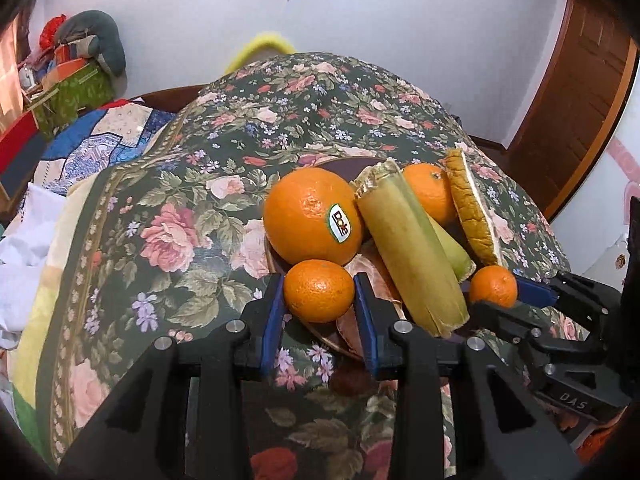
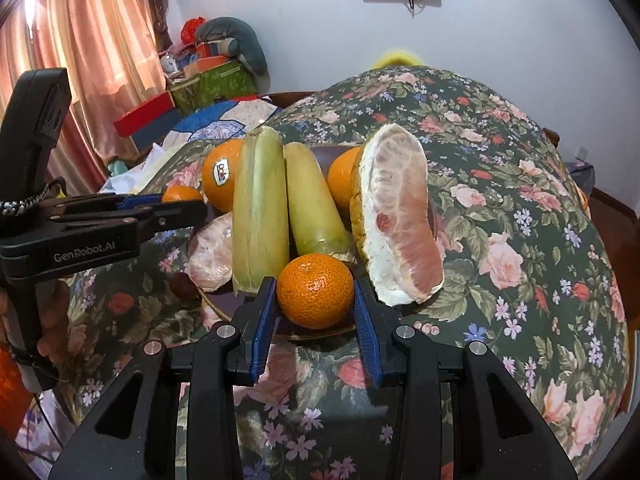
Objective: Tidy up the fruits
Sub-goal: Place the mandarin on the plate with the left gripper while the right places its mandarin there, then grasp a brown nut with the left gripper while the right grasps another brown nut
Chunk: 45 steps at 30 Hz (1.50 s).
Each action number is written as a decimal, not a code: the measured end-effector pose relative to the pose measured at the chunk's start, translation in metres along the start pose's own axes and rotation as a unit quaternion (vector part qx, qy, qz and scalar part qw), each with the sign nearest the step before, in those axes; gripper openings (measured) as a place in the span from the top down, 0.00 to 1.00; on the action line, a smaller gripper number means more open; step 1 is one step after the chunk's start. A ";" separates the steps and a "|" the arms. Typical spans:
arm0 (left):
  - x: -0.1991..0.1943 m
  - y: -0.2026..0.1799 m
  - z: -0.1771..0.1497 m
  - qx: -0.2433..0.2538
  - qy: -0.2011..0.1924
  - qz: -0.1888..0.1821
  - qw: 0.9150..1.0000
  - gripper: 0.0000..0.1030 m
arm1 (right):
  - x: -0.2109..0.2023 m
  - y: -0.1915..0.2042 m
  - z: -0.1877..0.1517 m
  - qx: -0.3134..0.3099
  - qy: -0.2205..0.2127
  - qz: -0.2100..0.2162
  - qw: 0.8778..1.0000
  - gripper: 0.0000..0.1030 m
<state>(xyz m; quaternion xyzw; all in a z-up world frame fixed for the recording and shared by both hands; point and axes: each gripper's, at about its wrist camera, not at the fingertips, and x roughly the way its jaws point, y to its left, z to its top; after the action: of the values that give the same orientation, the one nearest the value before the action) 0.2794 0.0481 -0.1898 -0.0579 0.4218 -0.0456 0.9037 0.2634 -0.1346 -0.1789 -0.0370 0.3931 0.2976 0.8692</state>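
A brown plate (image 1: 352, 350) sat on a table covered by a dark floral cloth (image 1: 168, 208), already heaped with fruit: a large orange (image 1: 308, 212) at the left, a second orange (image 1: 428, 192) behind, two pale green-yellow cane-like pieces (image 1: 408, 256) leaning across the middle, a tall pomelo wedge (image 2: 400, 216) standing at the right, and a peeled pink pomelo segment (image 2: 212, 252) lying at the left rim. The left hand-held gripper (image 1: 319, 304) was closed around a small mandarin (image 1: 319, 290) at the near left edge of the plate, its blue pads pressing both sides. The right hand-held gripper (image 2: 315, 302) gripped another small mandarin (image 2: 315, 290) at the near right edge of the plate, just in front of the wedge. Whether either mandarin rested on the plate or hung just above it could not be told. Judged from this, most of the fruit was gathered and the two mandarins seemed to be the last pieces being handled. Readable writing: a "Dole" sticker (image 1: 340, 223) on the large orange, "GenRobot.AI" on the left gripper's body in the right view, and "DAS" on the right gripper's body in the left view
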 end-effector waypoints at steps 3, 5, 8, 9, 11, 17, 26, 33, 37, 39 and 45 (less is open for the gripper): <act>0.004 -0.002 0.000 0.001 0.000 -0.002 1.000 0.67 | 0.001 -0.001 0.002 0.001 0.001 0.003 1.000 0.66; 0.005 -0.003 0.001 0.001 -0.001 -0.003 1.000 0.67 | 0.001 -0.001 0.003 -0.001 0.000 0.003 1.000 0.66; 0.007 -0.004 0.002 0.003 0.000 -0.001 1.000 0.67 | 0.001 -0.001 0.002 -0.002 0.000 0.005 1.000 0.66; 0.008 -0.004 0.003 0.003 0.001 -0.001 1.000 0.67 | 0.002 -0.001 0.002 -0.002 0.001 0.005 1.000 0.66; 0.008 -0.004 0.003 0.001 0.001 -0.001 1.000 0.67 | 0.002 -0.001 0.002 -0.001 0.001 0.006 1.000 0.66; 0.009 -0.002 0.005 -0.007 0.010 0.001 1.000 0.57 | 0.004 -0.001 0.003 -0.004 0.007 0.001 1.000 0.66; -0.008 -0.004 0.000 -0.009 0.001 0.000 1.000 0.47 | -0.006 0.002 0.003 -0.009 0.000 -0.008 1.000 0.60; -0.034 -0.003 -0.009 -0.002 -0.007 0.001 1.000 0.47 | -0.025 0.008 0.004 -0.012 -0.014 -0.008 1.000 0.60; -0.038 -0.004 -0.024 0.005 0.003 0.002 1.000 0.47 | -0.034 0.015 0.001 -0.016 -0.020 -0.006 1.000 0.60; -0.036 -0.005 -0.032 0.010 0.014 0.002 1.000 0.47 | -0.036 0.018 -0.002 -0.019 -0.020 -0.006 1.000 0.60; -0.024 -0.010 -0.049 0.013 0.040 -0.010 0.999 0.47 | -0.038 0.019 -0.009 -0.013 -0.021 -0.008 1.000 0.60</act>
<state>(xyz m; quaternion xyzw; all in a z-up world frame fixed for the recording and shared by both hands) 0.2264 0.0381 -0.2015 -0.0485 0.4564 -0.0620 0.8863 0.2271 -0.1399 -0.1555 -0.0451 0.3708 0.2969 0.8788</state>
